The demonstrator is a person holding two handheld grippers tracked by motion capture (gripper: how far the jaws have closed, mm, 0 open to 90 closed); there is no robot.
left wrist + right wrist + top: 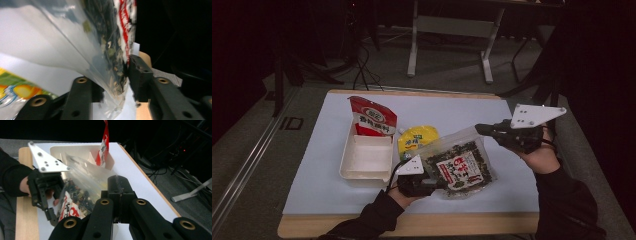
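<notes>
A clear bag of dark dried flakes with a red-and-white label hangs tilted above the white mat, held from two sides. My left gripper is shut on its lower left edge; in the left gripper view the jaws pinch the plastic and the bag rises above them. My right gripper is shut on the bag's upper right corner. In the right gripper view its jaws close on the clear film, with the bag and the left gripper beyond.
A white tray stands left of the bag, with a red packet leaning in its far end. A yellow pouch lies on the mat between tray and bag. The wooden table edge runs along the front.
</notes>
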